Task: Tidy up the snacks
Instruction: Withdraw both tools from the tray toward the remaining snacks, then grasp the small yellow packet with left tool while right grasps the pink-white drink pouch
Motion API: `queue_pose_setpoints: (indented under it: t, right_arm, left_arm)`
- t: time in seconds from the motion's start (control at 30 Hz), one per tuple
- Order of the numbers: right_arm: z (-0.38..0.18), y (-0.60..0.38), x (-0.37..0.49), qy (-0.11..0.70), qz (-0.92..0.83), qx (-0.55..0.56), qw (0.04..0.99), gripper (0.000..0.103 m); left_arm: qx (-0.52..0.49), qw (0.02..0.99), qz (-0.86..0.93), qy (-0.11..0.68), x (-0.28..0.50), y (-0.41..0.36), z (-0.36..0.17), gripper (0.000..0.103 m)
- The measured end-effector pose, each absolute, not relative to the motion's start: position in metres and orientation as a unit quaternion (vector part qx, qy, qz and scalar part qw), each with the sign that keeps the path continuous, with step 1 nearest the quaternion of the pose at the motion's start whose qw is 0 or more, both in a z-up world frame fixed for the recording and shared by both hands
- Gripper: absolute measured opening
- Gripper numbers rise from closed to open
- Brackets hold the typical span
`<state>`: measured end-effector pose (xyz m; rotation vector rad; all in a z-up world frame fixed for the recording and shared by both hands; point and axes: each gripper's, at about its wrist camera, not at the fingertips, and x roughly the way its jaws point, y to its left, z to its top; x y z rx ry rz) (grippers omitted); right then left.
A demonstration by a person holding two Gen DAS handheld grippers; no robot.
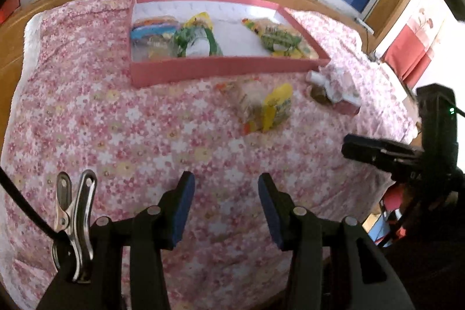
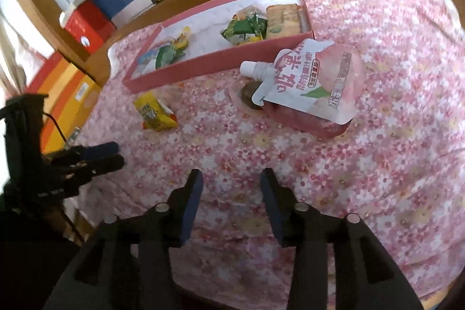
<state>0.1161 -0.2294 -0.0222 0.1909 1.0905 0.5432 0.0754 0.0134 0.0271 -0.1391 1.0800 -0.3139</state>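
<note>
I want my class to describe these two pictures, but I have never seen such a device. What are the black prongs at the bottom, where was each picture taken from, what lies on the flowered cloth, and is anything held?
A person holds a hand tool with two fingers in each hand; each carries a wide-angle camera looking along those fingers. One picture is from the left gripper, the other from the right gripper. Both stand open, holding nothing. On the flowered cloth stands a pink tray with several snack packets inside. Outside it lie a yellow snack packet and a peach drink pouch resting on a pink packet.
</note>
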Motion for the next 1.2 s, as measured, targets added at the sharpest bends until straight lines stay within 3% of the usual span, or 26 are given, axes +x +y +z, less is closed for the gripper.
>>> queue_pose_setpoints:
  t: [0.17,0.27,0.4,0.5,0.57,0.83,1.2]
  right_arm:
    - [-0.017,-0.231,0.121,0.514,0.262,0.093,0.811,0.053]
    - [-0.009,-0.232,0.12,0.506,0.253,0.073,0.822,0.07]
    - [-0.003,-0.245,0.122,0.494,0.23,0.074,0.835,0.073]
    - [-0.002,-0.259,0.125,0.491,0.208,0.086,0.841,0.074]
    - [-0.002,-0.263,0.128,0.489,0.202,0.091,0.843,0.079]
    - [0.003,-0.272,0.145,0.477,0.179,0.122,0.852,0.099]
    - [-0.001,-0.265,0.184,0.481,0.101,0.16,0.856,0.1]
  left_arm:
    - [-0.061,0.858,-0.156,0.485,0.088,0.007,0.042,0.056]
    - [-0.054,0.866,-0.167,0.468,0.098,-0.004,0.049,0.062]
    - [-0.053,0.858,-0.197,0.472,0.115,-0.021,0.048,0.063]
    - [-0.063,0.839,-0.208,0.499,0.13,-0.03,0.036,0.051]
    - [-0.065,0.839,-0.194,0.505,0.134,-0.03,0.031,0.027]
    - [-0.119,0.847,-0.17,0.49,0.121,-0.001,0.041,0.022]
    - [-0.165,0.844,-0.125,0.494,0.091,0.051,0.037,0.022]
